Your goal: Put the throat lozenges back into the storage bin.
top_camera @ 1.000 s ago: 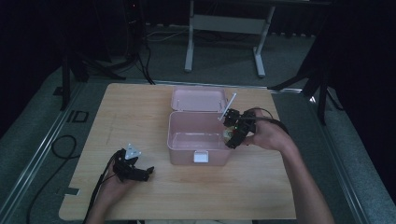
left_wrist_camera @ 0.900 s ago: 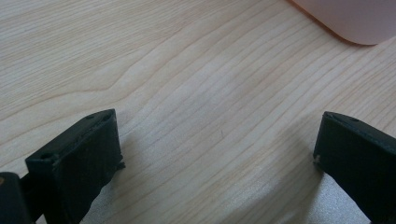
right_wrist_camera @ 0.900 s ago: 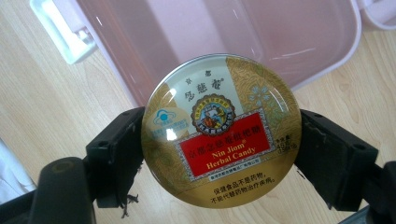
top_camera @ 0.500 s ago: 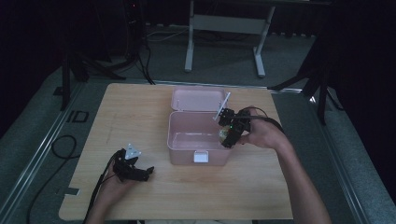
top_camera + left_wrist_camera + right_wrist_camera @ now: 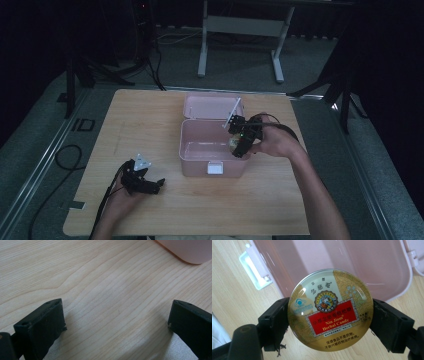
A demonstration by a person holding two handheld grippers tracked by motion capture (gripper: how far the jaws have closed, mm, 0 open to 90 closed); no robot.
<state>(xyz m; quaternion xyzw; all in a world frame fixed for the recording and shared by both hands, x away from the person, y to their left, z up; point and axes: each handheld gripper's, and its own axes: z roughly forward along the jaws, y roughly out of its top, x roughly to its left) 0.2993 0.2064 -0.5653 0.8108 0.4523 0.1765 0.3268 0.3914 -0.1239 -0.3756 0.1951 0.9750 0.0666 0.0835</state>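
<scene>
Both our right gripper (image 5: pixel 329 322) jaws pinch the round candy tin (image 5: pixel 330 310) by its rim, above the open pink box (image 5: pixel 200 150).
We judge that edge grip slippery. Our right gripper view reads the tin's label; our left gripper (image 5: pixel 115 322), wide apart and empty, sees table (image 5: pixel 100 290).
</scene>
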